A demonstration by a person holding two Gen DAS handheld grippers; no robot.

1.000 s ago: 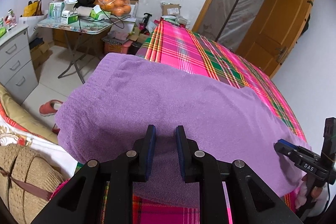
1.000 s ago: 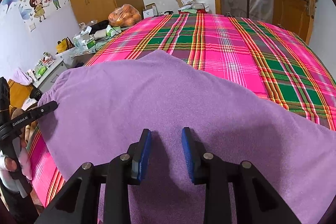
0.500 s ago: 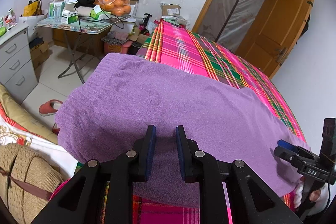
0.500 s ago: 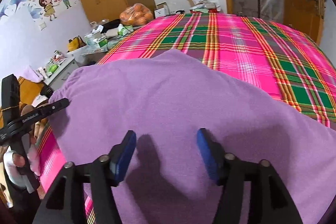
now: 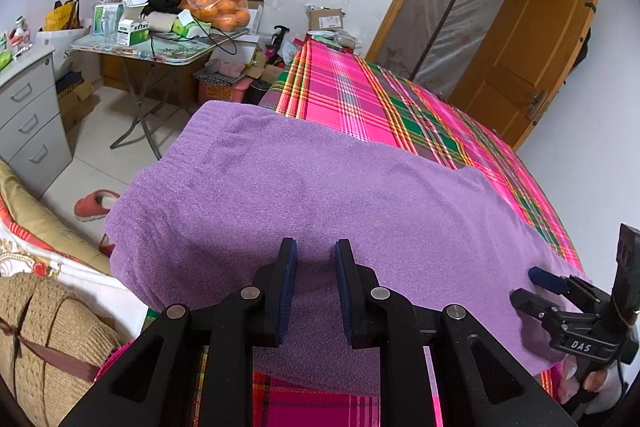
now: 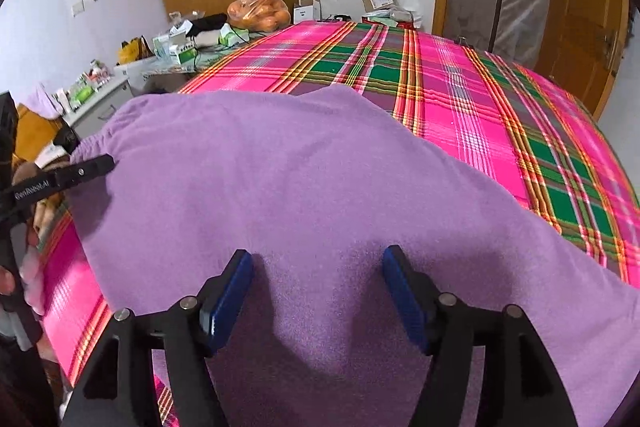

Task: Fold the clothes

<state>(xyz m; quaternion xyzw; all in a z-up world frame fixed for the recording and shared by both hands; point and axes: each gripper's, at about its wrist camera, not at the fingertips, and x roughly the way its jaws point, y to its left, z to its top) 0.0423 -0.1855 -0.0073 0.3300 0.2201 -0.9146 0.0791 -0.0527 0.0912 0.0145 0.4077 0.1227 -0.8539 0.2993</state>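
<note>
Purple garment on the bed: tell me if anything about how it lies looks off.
The purple garment lies flat and smooth on the plaid bedspread, but its left end overhangs the bed's edge. Nothing looks torn or spilled.

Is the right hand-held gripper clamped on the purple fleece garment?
No, the right hand-held gripper stands wide open above the purple fleece garment.

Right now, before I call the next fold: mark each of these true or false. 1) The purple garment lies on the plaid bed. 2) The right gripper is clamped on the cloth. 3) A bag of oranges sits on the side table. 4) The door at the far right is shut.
1) True: the purple garment lies on the plaid bed.
2) False: the right gripper stands wide open above the cloth.
3) True: the bag of oranges sits on the side table.
4) False: the door stands open.
</note>
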